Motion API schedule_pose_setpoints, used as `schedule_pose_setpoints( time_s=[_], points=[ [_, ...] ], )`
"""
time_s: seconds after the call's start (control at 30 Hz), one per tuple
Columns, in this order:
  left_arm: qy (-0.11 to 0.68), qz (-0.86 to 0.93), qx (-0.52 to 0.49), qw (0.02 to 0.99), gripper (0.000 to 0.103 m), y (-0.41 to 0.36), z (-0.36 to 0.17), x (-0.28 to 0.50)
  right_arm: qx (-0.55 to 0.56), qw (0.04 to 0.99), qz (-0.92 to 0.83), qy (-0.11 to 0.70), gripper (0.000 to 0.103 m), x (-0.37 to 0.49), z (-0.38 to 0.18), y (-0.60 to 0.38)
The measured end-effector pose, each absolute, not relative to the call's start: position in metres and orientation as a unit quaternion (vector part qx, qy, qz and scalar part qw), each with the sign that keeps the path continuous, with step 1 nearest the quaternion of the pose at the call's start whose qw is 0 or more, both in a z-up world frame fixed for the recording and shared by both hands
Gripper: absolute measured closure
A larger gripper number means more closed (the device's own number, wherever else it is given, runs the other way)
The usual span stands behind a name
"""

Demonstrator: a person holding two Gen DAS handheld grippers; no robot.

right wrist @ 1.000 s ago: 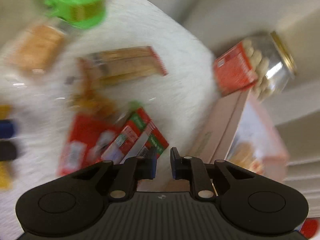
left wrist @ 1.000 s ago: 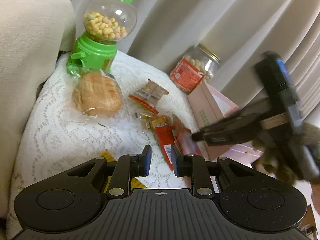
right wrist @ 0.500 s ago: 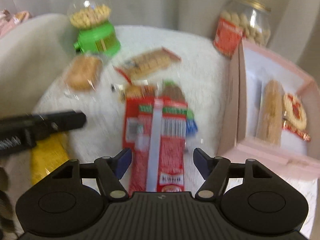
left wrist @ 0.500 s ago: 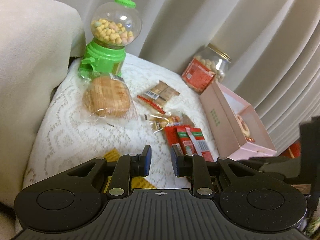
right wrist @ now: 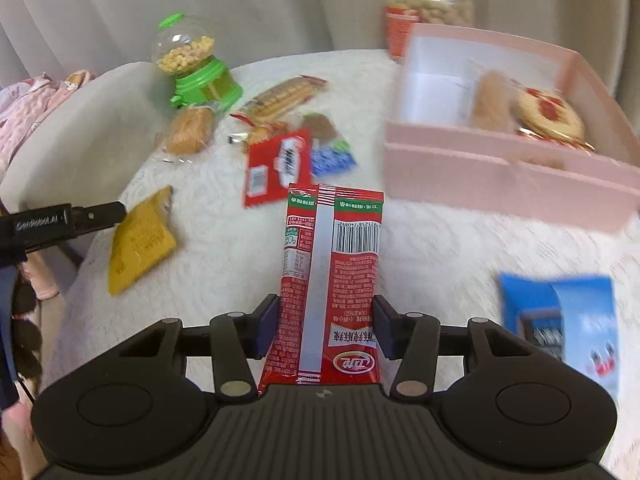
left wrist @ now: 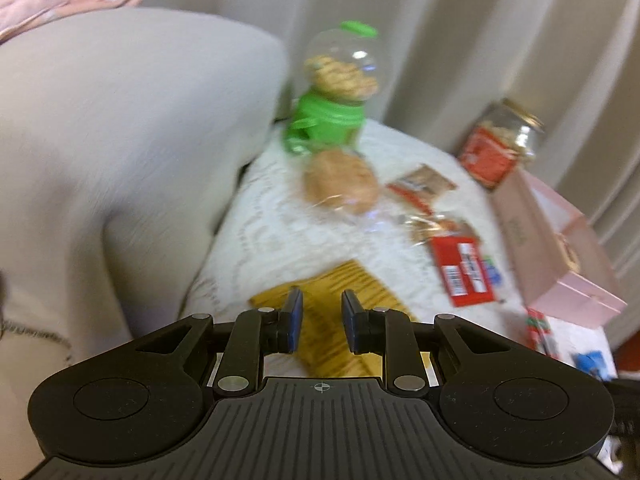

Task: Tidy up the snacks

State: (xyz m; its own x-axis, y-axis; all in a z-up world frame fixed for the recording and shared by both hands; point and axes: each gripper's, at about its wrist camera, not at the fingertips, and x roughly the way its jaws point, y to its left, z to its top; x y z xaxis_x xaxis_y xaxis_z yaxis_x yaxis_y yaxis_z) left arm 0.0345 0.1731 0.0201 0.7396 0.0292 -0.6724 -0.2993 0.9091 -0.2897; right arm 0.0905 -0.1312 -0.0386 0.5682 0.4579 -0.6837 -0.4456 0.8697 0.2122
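My right hand-held gripper (right wrist: 325, 326) clamps a red packet (right wrist: 330, 280), lifted above the table (right wrist: 440, 248). The pink box (right wrist: 504, 172) holds, I think, two snacks; most remain scattered. My left hand-held gripper (left wrist: 320, 326) hovers slightly parted, empty, over the yellow packet (left wrist: 340, 280).

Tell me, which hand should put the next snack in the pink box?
Probably the right. The right gripper has a red snack packet between its jaws, and the pink box sits just ahead to its right. The left gripper is empty, over the yellow packet.
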Motion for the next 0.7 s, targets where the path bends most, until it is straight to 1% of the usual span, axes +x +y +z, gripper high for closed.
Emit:
schedule_pose_setpoints(
  time_s=[0.07,0.17,0.2,0.23,0.27,0.3,0.4,0.5,0.6,0.7],
  points=[
    [0.344,0.099,-0.205,0.911,0.073,0.174,0.016,0.034,-0.011,0.894,0.248,0.373,0.052,0.081,-0.044,-0.136],
    [0.339,0.101,-0.207,0.912,0.072,0.171,0.017,0.042,-0.023,0.899,0.257,0.354,0.044,0.07,-0.048,-0.141],
    [0.34,0.096,-0.203,0.913,0.07,0.169,0.017,0.047,-0.025,0.9,0.26,0.35,0.041,0.068,-0.049,-0.141],
    [0.341,0.091,-0.198,0.914,0.067,0.166,0.017,0.052,-0.027,0.901,0.261,0.344,0.04,0.067,-0.05,-0.141],
    [0.341,0.084,-0.19,0.917,0.057,0.162,0.017,0.058,-0.031,0.904,0.261,0.338,0.039,0.065,-0.052,-0.14],
    [0.34,0.074,-0.179,0.92,0.053,0.156,0.017,0.065,-0.034,0.906,0.26,0.332,0.037,0.063,-0.053,-0.139],
    [0.33,0.028,-0.16,0.93,0.053,0.146,0.017,0.078,-0.048,0.913,0.256,0.313,0.03,0.057,-0.059,-0.133],
    [0.329,0.007,-0.179,0.927,0.054,0.144,0.022,0.076,-0.054,0.919,0.255,0.297,0.025,0.052,-0.064,-0.13],
    [0.334,0.036,-0.197,0.921,0.054,0.151,0.029,0.061,-0.051,0.923,0.254,0.286,0.023,0.049,-0.067,-0.131],
    [0.35,0.057,-0.264,0.897,0.054,0.176,0.028,0.044,-0.031,0.923,0.256,0.286,0.023,0.051,-0.066,-0.137]
  ],
)
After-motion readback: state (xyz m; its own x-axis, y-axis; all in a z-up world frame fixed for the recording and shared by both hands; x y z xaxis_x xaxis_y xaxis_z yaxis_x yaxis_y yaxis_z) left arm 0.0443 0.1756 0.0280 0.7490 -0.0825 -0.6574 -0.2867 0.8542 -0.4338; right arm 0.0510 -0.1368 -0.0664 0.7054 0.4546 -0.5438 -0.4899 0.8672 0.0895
